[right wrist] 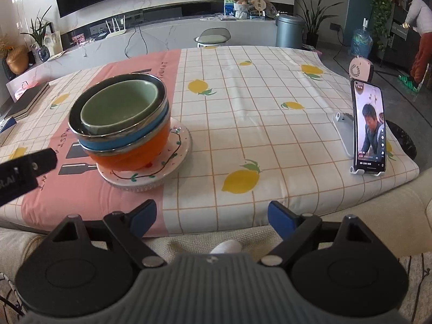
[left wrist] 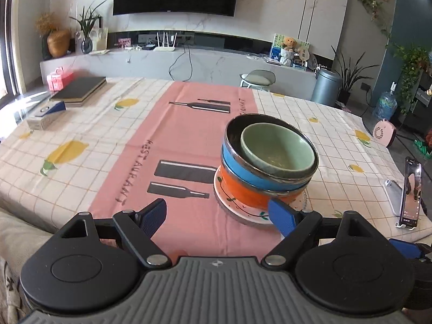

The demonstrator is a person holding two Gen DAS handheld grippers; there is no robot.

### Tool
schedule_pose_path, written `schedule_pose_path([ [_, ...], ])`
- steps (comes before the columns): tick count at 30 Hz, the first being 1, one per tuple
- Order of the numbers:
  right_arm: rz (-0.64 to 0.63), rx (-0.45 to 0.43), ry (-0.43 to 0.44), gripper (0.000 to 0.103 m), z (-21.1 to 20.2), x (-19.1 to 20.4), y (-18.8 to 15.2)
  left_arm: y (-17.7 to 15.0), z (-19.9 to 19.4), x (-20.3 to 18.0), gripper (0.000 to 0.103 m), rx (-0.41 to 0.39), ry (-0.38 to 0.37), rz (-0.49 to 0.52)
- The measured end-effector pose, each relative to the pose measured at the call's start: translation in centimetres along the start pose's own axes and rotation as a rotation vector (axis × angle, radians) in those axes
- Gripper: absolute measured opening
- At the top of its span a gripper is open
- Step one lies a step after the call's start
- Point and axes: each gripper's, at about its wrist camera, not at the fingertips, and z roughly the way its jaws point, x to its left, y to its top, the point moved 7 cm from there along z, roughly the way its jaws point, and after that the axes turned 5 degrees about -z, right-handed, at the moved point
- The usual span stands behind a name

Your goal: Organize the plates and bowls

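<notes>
Green bowl (left wrist: 278, 152) nested in blue bowl (left wrist: 243, 168), in orange bowl (left wrist: 237, 191), stacked on floral plate (left wrist: 243, 213). Plate on pink runner (left wrist: 172, 145) edge. Left gripper (left wrist: 217, 217), right gripper (right wrist: 212, 217) near plate, jaws wide, empty. Phone (right wrist: 370, 127) right of plate.

The pink cloth (left wrist: 189, 140) bears "RESTAURANT" in dark letters along its edge, left of the stacked bowls (left wrist: 267, 164), and again, partly cut off, beyond them. Text on the phone (right wrist: 370, 127) screen, right of the bowls, is too small to read.
</notes>
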Motion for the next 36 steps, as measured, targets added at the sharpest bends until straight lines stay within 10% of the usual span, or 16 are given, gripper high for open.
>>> schedule_pose_path([
  [36, -0.172, 0.0, 0.072, 0.087, 1.6, 6.6, 2.5, 1.1, 2.2, 0.4, 0.1, 0.041, 0.065, 0.065],
])
